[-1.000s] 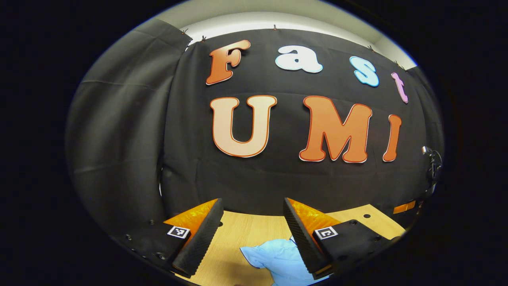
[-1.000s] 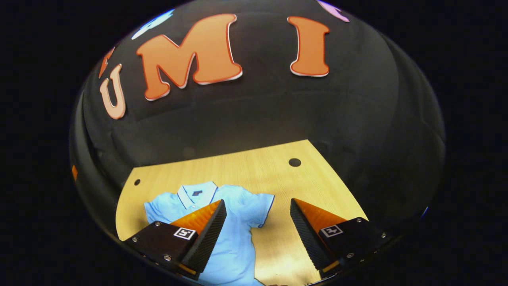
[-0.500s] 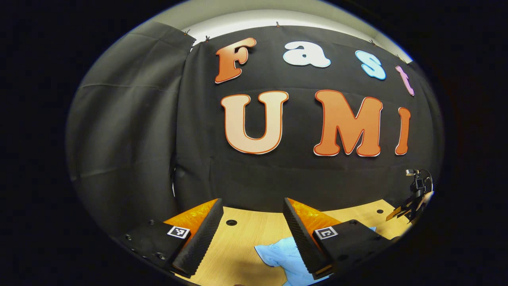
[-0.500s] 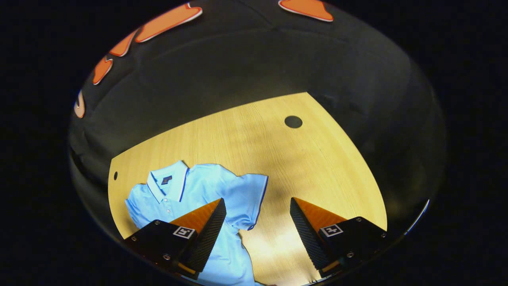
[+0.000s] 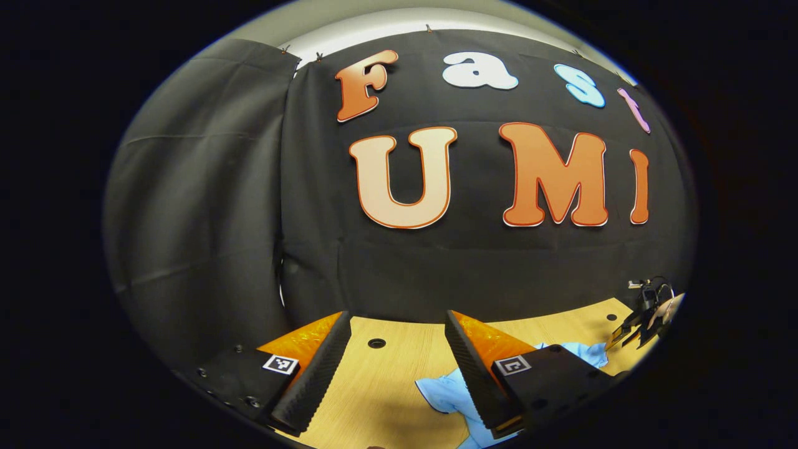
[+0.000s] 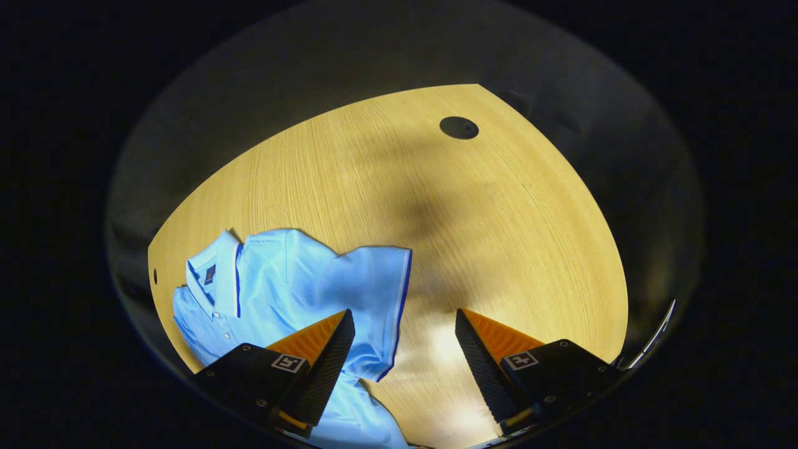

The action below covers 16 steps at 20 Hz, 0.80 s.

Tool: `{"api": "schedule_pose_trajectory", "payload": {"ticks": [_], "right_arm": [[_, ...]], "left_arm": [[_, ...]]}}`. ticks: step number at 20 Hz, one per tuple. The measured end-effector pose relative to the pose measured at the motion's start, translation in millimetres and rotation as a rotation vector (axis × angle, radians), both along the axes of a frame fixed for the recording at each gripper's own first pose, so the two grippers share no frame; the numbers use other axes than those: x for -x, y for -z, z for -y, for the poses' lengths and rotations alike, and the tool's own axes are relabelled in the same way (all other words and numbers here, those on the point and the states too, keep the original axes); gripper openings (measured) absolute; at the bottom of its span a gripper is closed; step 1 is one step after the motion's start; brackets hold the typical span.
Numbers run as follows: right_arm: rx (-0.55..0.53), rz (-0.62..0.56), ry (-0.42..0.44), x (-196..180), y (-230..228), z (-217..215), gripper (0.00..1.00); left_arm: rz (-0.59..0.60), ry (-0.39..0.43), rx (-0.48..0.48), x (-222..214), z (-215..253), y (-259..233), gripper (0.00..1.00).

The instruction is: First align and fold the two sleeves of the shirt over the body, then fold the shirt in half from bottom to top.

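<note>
Shirt [image 6: 280, 287]: light blue polo, soft knit, darker blue piping at collar and sleeve hem, lying flat on pale wood-grain surface [image 6: 499, 218]. My right tool [image 6: 402, 349]: released, ribbed wedge fingers spread above shirt's sleeve [image 6: 374, 280], not touching it. Round dark hole [image 6: 459, 127] in surface well beyond shirt. My left tool [image 5: 393, 368]: released, empty, beside shirt's crumpled sleeve edge [image 5: 446, 393].

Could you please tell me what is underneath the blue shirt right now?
The blue shirt lies flat on the wooden table. Whatever sits beneath the fabric itself is covered and cannot be seen.
</note>
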State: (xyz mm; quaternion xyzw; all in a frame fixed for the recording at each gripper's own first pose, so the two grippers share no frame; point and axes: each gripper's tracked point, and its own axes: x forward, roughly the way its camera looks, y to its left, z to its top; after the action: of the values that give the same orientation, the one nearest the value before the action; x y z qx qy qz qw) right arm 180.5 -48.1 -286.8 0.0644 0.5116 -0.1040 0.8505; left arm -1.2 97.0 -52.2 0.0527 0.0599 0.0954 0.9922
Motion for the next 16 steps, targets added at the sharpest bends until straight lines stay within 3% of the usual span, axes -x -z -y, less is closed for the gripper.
{"api": "schedule_pose_trajectory", "payload": {"ticks": [5,9,10,13,15,16], "right_arm": [[0.007,-0.054,0.005,4.0,17.7,-5.5,0.99],[-0.012,-0.085,0.039,7.1,24.2,-10.0,0.9],[-0.001,-0.08,0.041,6.9,25.2,-8.5,0.81],[0.02,-0.082,0.036,7.3,24.9,-5.5,0.7],[0.017,-0.091,0.047,8.9,26.3,-9.0,0.55],[0.014,-0.09,0.053,10.8,26.0,-7.9,0.34]], "left_arm": [[-0.012,-0.013,-0.001,-1.5,-12.2,5.7,0.99],[-0.022,-0.026,0.024,1.4,-21.8,12.3,0.95],[-0.025,-0.032,0.027,1.5,-24.2,12.9,0.95],[-0.025,-0.044,0.028,4.0,-31.2,14.2,0.99],[-0.027,-0.048,0.036,6.0,-33.3,15.2,0.98],[-0.03,-0.048,0.042,5.6,-34.4,15.7,0.98]]}}
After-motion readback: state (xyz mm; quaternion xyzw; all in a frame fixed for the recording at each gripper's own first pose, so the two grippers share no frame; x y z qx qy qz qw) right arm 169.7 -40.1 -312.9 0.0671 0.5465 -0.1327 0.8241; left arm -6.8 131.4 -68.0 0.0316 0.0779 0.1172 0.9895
